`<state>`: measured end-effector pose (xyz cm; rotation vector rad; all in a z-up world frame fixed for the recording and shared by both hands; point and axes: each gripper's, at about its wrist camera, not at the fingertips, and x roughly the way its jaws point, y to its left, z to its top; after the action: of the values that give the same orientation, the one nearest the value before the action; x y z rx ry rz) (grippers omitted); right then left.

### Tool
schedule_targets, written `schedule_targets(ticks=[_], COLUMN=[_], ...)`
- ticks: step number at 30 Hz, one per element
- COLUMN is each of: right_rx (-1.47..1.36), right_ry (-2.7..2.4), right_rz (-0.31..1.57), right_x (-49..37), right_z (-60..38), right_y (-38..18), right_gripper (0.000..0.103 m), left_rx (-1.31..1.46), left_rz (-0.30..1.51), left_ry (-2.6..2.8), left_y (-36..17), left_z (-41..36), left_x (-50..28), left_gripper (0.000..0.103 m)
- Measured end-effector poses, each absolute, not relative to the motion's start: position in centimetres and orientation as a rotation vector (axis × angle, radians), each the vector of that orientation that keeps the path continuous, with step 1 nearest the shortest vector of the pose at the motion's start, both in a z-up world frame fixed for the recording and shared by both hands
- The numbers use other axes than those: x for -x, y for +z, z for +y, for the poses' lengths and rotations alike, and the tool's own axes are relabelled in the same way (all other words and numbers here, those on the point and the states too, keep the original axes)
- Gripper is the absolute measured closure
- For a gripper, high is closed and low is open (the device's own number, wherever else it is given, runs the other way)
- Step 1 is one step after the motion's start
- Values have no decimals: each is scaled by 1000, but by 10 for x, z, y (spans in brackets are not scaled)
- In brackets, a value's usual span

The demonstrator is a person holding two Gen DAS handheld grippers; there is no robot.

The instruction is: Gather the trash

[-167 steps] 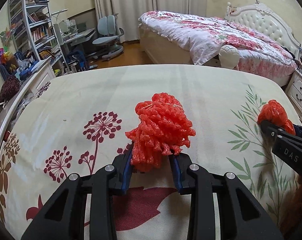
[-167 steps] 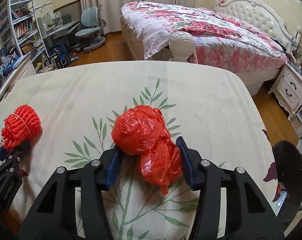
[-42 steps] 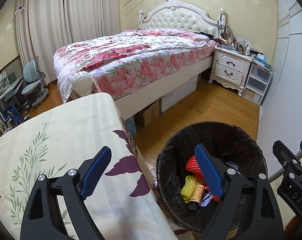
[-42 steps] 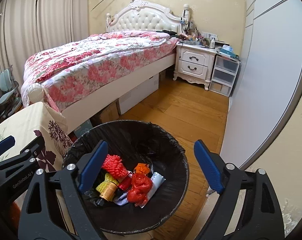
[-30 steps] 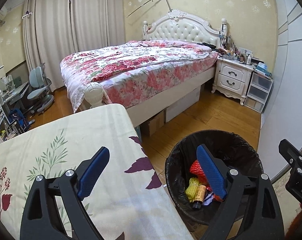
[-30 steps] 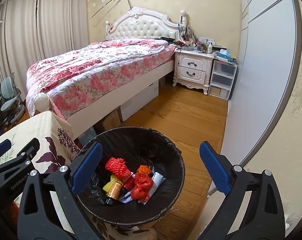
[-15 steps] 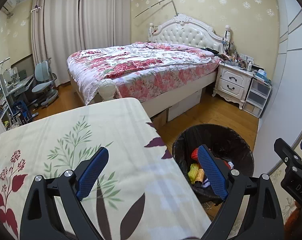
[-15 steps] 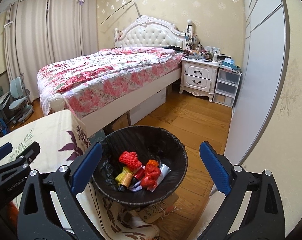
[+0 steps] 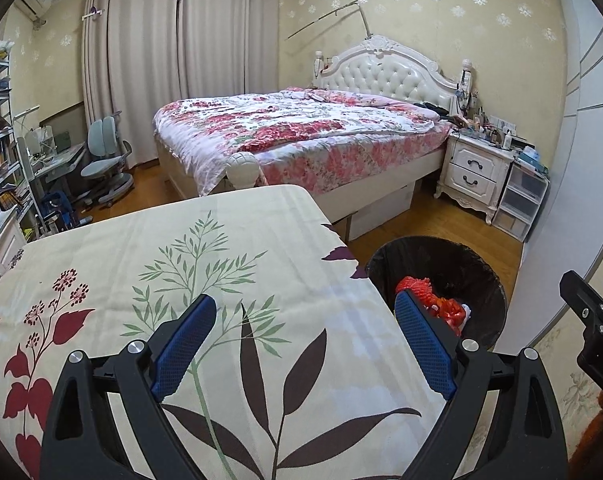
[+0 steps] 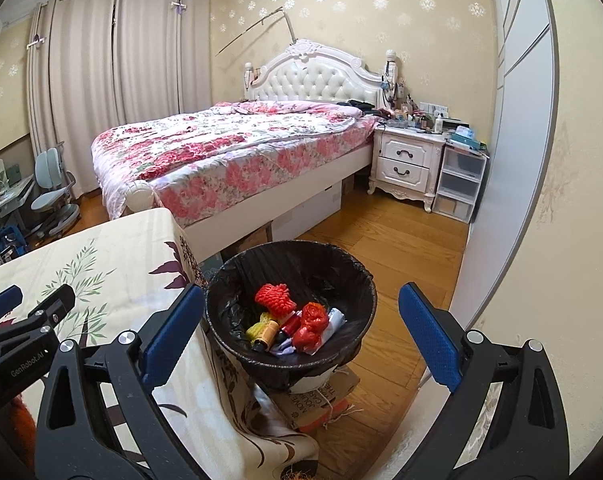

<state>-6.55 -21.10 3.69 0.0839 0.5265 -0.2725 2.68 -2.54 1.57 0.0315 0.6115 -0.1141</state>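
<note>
A black-lined trash bin (image 10: pixel 341 258) stands on the floor beside the table's right edge; it also shows in the left wrist view (image 9: pixel 485 268). Inside lie the red foam net (image 10: pixel 275 298), the red plastic bag (image 10: pixel 312 326), a yellow net and a small bottle. My right gripper (image 10: pixel 301 330) is open and empty, held above and in front of the bin. My left gripper (image 9: pixel 305 344) is open and empty above the table with the floral cloth (image 9: pixel 181 264).
A bed with a floral quilt (image 9: pixel 301 136) stands behind the table. A white nightstand (image 10: pixel 405 164) and plastic drawers (image 10: pixel 459 184) sit at the right by a white wardrobe. A cardboard box (image 10: pixel 321 400) lies under the bin. Desk chair and shelves are at the far left.
Both grippers have let go of the red net and red bag, which now lie in the bin. Both have drawn back and up from the bin, the left one over the table.
</note>
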Motion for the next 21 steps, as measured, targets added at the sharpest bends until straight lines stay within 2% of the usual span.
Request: schedule_targets(ticks=[21], right_rx=[-66], right_ry=[-275], right_rz=[522], right_x=[74], right_z=[-205], right_y=[41], right_gripper=[8], left_rx=[-17], left_rz=[611], left_ry=[-123], left_y=[18], left_z=[-22], left_x=[-16], left_gripper=[13])
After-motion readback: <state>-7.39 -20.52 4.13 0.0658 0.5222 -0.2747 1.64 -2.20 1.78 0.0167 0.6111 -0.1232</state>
